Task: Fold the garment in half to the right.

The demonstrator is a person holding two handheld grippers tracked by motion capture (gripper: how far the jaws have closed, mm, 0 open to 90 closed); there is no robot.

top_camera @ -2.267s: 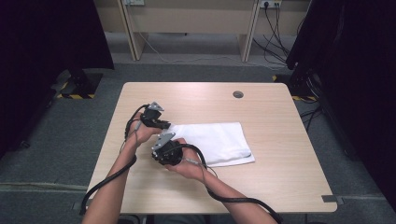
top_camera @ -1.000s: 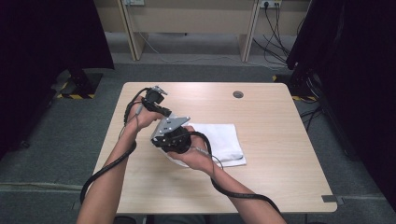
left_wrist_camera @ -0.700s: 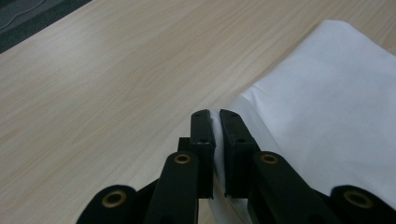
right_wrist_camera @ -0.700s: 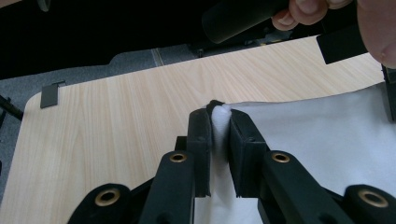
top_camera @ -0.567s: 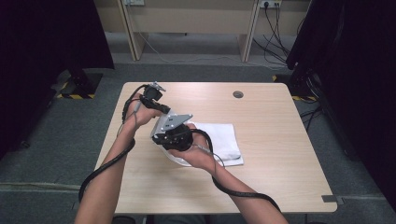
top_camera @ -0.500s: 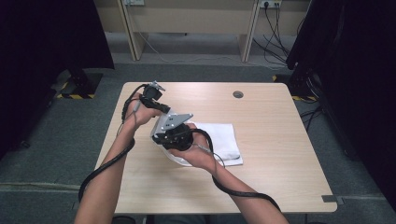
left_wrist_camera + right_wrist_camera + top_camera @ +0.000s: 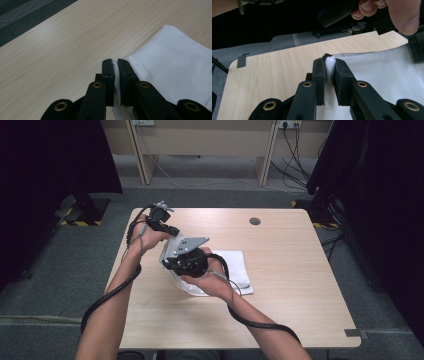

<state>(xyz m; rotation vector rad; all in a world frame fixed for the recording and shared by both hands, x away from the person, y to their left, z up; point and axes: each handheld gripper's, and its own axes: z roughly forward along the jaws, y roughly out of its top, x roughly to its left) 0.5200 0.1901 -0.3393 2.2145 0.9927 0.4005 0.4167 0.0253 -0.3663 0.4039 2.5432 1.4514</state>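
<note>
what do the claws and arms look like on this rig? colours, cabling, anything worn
Both claws are black, each with two flat rectangular jaws on arms with brass-coloured pivot rivets. The right claw carries a grey three-cornered plate with small holes on top; the left claw has a small grey bracket at its back. A thick black cable trails from each along the forearm. Forearms are bare: no sleeves or gloves visible.
</note>
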